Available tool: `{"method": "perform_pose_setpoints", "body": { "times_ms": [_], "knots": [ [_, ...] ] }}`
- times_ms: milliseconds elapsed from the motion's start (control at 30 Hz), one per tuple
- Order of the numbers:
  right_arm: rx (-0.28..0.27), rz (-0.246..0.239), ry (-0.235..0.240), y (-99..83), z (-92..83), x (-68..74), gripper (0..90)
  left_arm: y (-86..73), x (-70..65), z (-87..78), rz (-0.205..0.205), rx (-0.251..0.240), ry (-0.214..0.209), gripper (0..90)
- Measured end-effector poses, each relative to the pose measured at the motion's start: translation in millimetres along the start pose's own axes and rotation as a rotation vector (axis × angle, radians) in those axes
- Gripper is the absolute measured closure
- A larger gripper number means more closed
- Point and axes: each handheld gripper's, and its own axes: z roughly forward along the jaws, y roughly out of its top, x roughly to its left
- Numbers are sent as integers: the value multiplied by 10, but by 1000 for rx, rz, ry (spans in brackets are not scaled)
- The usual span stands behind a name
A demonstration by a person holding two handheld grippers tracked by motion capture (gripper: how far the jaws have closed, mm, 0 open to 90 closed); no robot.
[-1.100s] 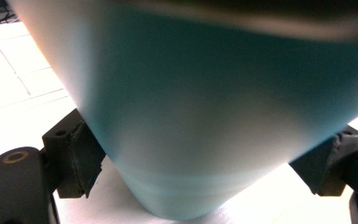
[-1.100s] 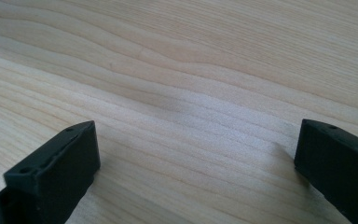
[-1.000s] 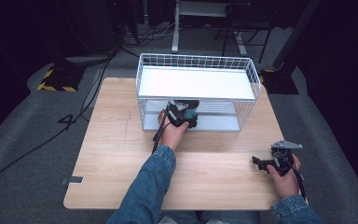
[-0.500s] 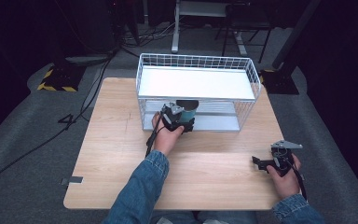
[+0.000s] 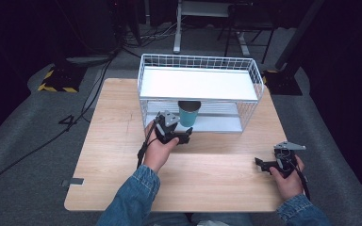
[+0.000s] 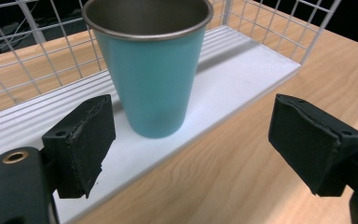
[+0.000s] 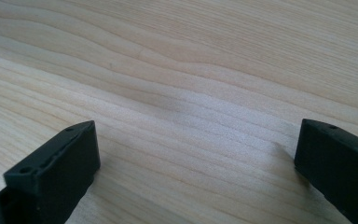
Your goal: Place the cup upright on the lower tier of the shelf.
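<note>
A teal metal cup (image 5: 189,114) (image 6: 149,65) stands upright on the lower white shelf (image 5: 217,123) of a white wire rack (image 5: 199,90). My left gripper (image 5: 181,137) (image 6: 200,144) is just in front of the cup, open, with its jaws spread wide and nothing between them. The cup sits a little beyond its fingertips, free of them. My right gripper (image 5: 264,165) (image 7: 191,168) rests low over the bare wooden table (image 5: 113,155) at the front right, open and holding nothing.
The rack's upper white shelf (image 5: 198,84) overhangs the cup. Wire mesh walls (image 6: 279,23) close the rack's back and sides; its front is open. A cable (image 5: 143,150) trails from the left gripper. Beyond the table are grey floor, cables and stand legs.
The left gripper has let go of the cup and drawn back toward the person, leaving the cup standing on the lower shelf. The right gripper has stayed still.
</note>
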Motion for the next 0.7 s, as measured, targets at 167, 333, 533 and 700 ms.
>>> {"method": "perform_pose_setpoints", "body": {
  "times_ms": [167,333,533,700],
  "knots": [
    [0,0,0,0,0,0,2,-31,-19,-175,7,-10,-7,155],
    [0,-1,0,0,0,0,2,-59,-37,-372,26,-18,-20,156],
    [0,0,0,0,0,0,2,-131,-35,-571,65,-9,-28,156],
    [0,0,0,0,0,0,2,-209,0,-737,85,3,-45,156]
  ]
}}
